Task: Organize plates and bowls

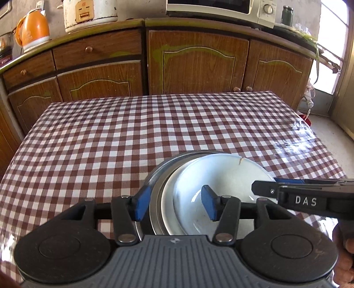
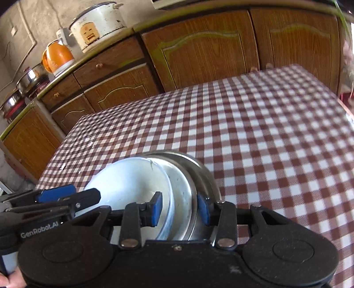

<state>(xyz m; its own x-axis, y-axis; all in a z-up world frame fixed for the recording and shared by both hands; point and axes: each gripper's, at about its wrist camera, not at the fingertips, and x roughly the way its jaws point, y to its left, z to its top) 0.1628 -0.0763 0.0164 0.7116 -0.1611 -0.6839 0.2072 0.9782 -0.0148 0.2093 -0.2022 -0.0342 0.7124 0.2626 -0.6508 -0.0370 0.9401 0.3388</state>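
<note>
A white bowl (image 1: pixel 225 175) with a crack in its far rim sits nested in a steel bowl (image 1: pixel 164 199), which rests in a wider steel dish (image 1: pixel 163 165). The stack is near the front of the checked table (image 1: pixel 110 137). My left gripper (image 1: pixel 174 205) clamps the stack's left side, one blue pad outside the steel rims and the other inside the white bowl. In the right wrist view my right gripper (image 2: pixel 180 207) grips the opposite side of the white bowl (image 2: pixel 132 177) and steel bowl (image 2: pixel 183 192) the same way. Each gripper shows at the edge of the other's view.
Brown cupboards (image 1: pixel 194 64) run behind the table, carrying an orange kettle (image 1: pixel 33 31), a white rice cooker (image 1: pixel 88 13) and a microwave (image 1: pixel 216 8). Steel pots (image 2: pixel 28 77) stand at the far left. A hand (image 1: pixel 345 254) holds the right gripper's handle. Checked cloth stretches beyond the stack.
</note>
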